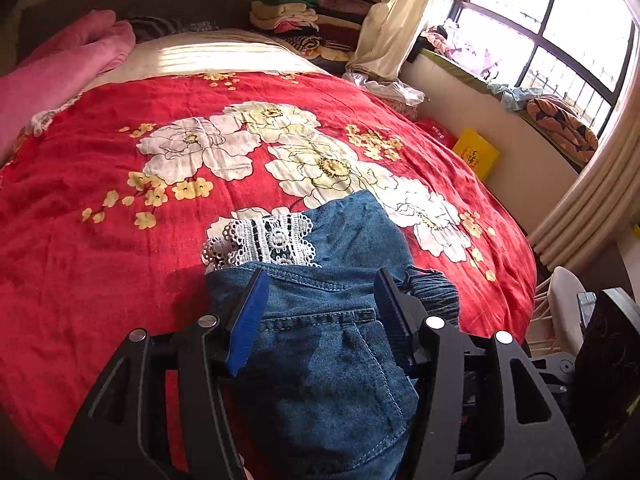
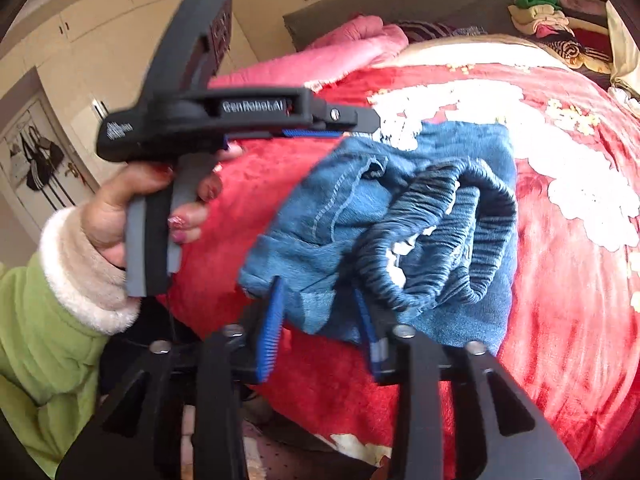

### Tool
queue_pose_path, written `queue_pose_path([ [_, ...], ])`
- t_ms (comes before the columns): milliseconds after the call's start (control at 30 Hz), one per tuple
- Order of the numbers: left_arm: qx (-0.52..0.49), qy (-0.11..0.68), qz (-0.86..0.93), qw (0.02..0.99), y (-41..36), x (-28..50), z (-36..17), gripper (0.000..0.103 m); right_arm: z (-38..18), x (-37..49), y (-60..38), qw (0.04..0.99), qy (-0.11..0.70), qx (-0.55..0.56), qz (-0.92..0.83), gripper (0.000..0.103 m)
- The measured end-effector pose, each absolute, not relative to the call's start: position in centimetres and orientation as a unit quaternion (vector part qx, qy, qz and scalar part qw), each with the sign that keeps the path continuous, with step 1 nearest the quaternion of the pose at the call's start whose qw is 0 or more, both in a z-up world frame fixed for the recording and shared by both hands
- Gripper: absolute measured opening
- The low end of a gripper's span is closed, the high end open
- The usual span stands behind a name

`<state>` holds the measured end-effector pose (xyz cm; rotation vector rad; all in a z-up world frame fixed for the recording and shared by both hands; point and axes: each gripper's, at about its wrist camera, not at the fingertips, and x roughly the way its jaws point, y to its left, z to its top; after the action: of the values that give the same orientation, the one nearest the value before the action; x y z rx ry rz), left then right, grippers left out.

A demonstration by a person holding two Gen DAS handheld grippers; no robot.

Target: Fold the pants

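The pants (image 1: 332, 344) are small blue denim ones with a white lace cuff (image 1: 264, 242) and a ribbed elastic waistband (image 2: 436, 236). They lie bunched on the red flowered bedspread (image 1: 100, 248) near its front edge. My left gripper (image 1: 320, 300) is open, its blue pads hovering on either side of the denim. It also shows in the right wrist view (image 2: 360, 122), held level above the pants. My right gripper (image 2: 320, 300) is open, with a corner of the denim lying between its blue pads (image 2: 270, 328).
A pink quilt (image 1: 60, 68) lies at the bed's far left. Stacked folded clothes (image 1: 304, 20) sit by the headboard. A window ledge (image 1: 500, 92) with clutter runs along the right. A yellow box (image 1: 476, 154) sits between bed and wall. Cabinets (image 2: 100, 20) stand at the left.
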<state>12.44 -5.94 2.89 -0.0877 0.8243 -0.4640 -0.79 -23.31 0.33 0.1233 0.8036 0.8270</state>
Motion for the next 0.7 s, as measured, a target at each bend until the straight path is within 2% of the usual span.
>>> queue_pose_path([
  [333, -0.039, 0.37, -0.213, 0.903, -5.6, 10.5, 5.4, 0.059, 4.8, -1.8, -26.1, 0.868, 0.322, 0.077, 0.369, 0.063],
  [700, -0.034, 0.352, -0.196, 0.914, -5.1, 7.8, 7.3, 0.075, 6.6, -2.3, -28.6, 0.89, 0.306, 0.093, 0.324, 0.076],
])
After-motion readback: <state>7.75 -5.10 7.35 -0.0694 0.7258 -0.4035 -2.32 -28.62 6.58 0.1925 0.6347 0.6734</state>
